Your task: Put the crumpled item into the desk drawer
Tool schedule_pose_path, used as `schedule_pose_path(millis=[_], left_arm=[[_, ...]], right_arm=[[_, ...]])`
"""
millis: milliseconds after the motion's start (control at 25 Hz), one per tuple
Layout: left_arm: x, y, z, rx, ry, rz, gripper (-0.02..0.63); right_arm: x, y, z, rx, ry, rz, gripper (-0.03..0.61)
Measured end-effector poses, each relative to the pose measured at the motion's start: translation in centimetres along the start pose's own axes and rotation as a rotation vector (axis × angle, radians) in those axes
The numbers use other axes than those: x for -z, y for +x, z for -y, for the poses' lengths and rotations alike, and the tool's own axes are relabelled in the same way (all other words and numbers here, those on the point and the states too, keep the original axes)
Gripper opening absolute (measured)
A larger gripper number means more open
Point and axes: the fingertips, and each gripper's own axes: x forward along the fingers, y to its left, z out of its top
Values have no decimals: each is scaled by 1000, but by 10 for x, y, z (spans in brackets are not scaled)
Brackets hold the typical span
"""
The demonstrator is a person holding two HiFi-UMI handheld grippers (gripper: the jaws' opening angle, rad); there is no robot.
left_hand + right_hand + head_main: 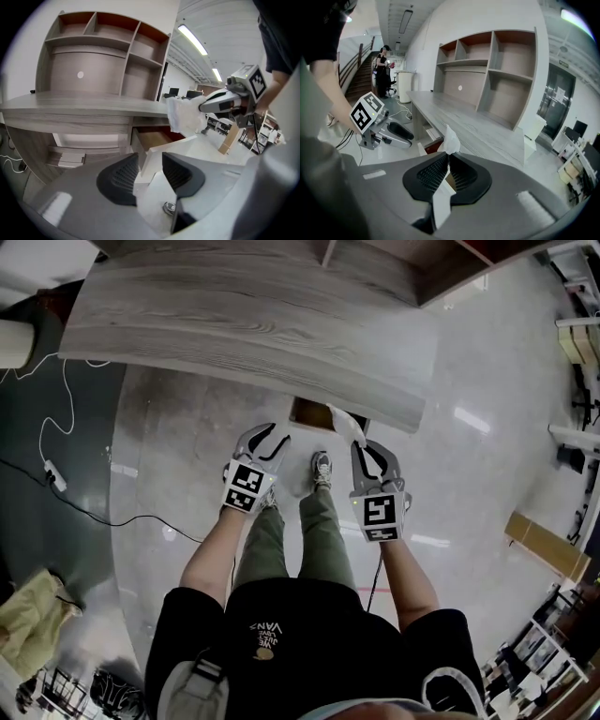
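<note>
The desk drawer (310, 413) stands pulled out under the grey wood desk (234, 324). My right gripper (363, 442) is shut on the crumpled white item (345, 421), which sticks up from the jaws just right of the drawer's opening. In the right gripper view the item (450, 137) is pinched between the pads of that gripper (449, 161). My left gripper (271, 434) is open at the drawer's left. In the left gripper view the drawer's white front (174, 144) shows in the gap of the open gripper (147, 165), with the item (184, 116) above the drawer (154, 138).
A shelf unit (104, 51) stands on the desk. A cable and power strip (54, 474) lie on the floor at left. My shoe (322, 465) is below the drawer. A cardboard piece (547, 545) lies at right. A person (385, 63) and a white bin (405, 86) are far off.
</note>
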Motion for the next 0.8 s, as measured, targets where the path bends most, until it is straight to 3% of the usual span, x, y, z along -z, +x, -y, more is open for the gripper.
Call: schedule_pose_path(millis=[400, 800], left_arm=[[13, 23, 1, 17, 51, -44, 169], [13, 37, 3, 31, 52, -40, 169]], right_arm=[[12, 26, -5, -44, -309, -63, 18], [24, 49, -9, -68, -353, -93, 18]])
